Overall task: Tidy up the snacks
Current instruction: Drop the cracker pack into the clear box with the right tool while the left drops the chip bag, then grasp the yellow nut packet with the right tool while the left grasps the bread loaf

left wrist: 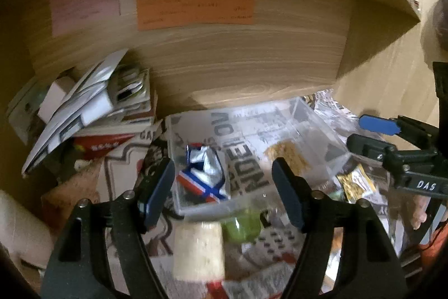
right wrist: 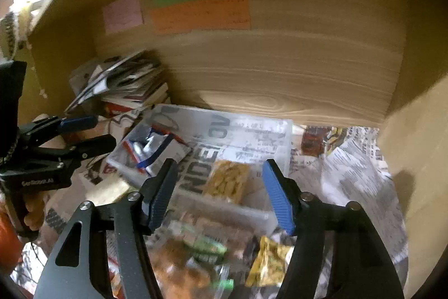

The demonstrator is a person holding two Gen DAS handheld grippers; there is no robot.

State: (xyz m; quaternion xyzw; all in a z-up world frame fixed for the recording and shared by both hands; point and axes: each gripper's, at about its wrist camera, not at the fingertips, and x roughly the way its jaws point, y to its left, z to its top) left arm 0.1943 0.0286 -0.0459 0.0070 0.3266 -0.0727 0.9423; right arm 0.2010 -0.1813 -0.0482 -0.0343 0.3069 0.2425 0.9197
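Both the left gripper and right gripper hold their jaws apart, gripping nothing.

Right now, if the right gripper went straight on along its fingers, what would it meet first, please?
Probably the yellow snack bar lying in the clear plastic box; the right gripper is open and empty, though depth is hard to judge.

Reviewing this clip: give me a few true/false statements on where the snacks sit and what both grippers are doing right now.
1. The clear plastic box holds a blue-and-silver packet and a yellow snack bar. True.
2. The left gripper grips the blue-and-silver packet. False: its jaws are open, empty.
3. The right gripper is open. True.
4. Three coloured paper notes, including an orange note, are on the wooden back wall. True.
5. The yellow foil packet lies inside the box. False: it lies outside, on newspaper.
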